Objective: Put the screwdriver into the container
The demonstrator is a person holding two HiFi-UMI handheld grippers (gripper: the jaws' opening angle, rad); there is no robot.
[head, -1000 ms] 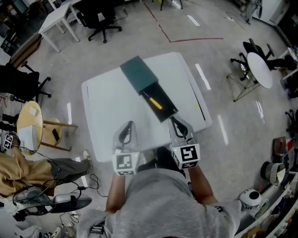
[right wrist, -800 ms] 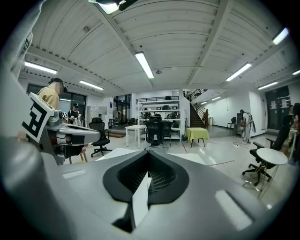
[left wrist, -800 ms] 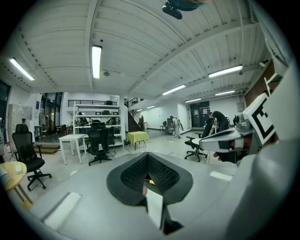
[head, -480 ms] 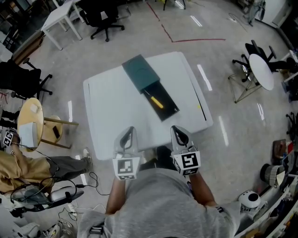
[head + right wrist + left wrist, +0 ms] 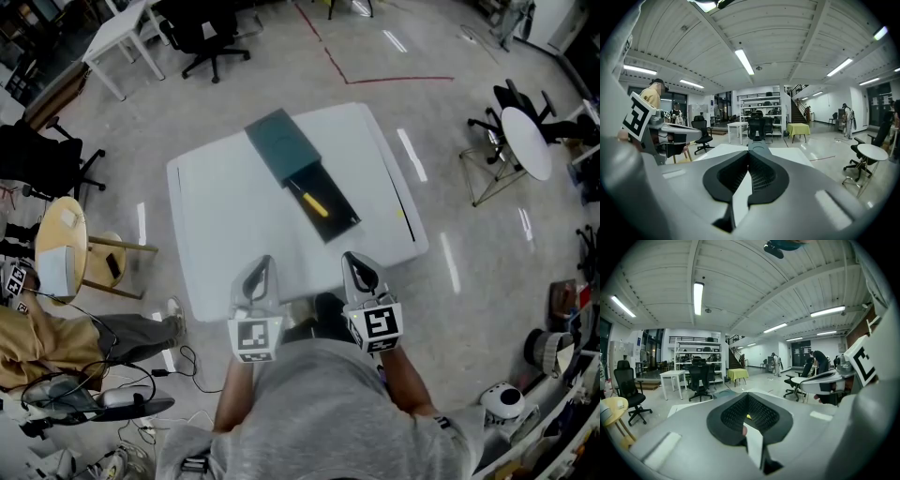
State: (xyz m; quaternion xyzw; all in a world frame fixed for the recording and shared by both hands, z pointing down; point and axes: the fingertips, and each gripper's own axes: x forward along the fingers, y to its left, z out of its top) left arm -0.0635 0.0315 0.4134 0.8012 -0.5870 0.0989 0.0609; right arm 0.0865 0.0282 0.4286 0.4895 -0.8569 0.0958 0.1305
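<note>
We hold our left gripper and right gripper shut and empty at the tabletop's near edge. Ahead, the yellow screwdriver lies lengthwise in the container's open dark tray, nearer our right gripper.

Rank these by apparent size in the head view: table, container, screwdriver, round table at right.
1. Table
2. Container
3. Round table (farther off, so it may look smaller than it is)
4. Screwdriver
</note>
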